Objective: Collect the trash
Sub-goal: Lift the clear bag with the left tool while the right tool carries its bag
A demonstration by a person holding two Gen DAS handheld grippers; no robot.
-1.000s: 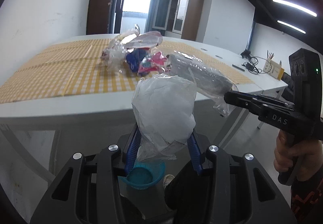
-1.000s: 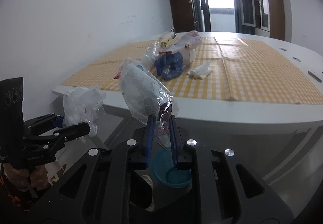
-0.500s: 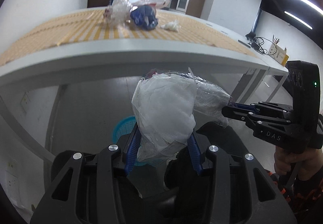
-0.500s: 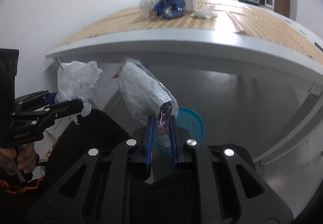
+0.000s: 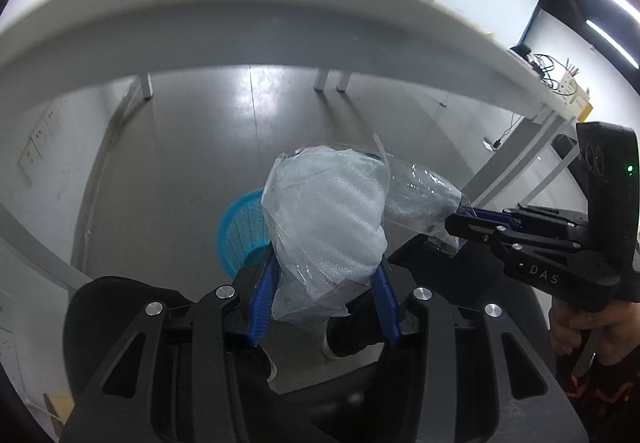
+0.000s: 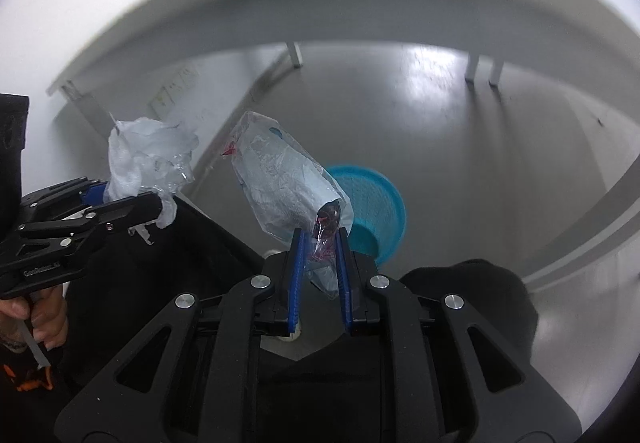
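Two grips: in the left wrist view my left gripper [image 5: 324, 291] pinches a crumpled plastic bag [image 5: 328, 219] at centre, blue basket [image 5: 244, 227] behind. Right wrist view: my right gripper [image 6: 320, 263] clamps a clear wrapper [image 6: 284, 191], basket [image 6: 376, 211] centre-right.

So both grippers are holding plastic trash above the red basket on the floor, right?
Not quite: the basket is blue, as the right wrist view shows. Both the left gripper and right gripper do hold plastic trash above it.
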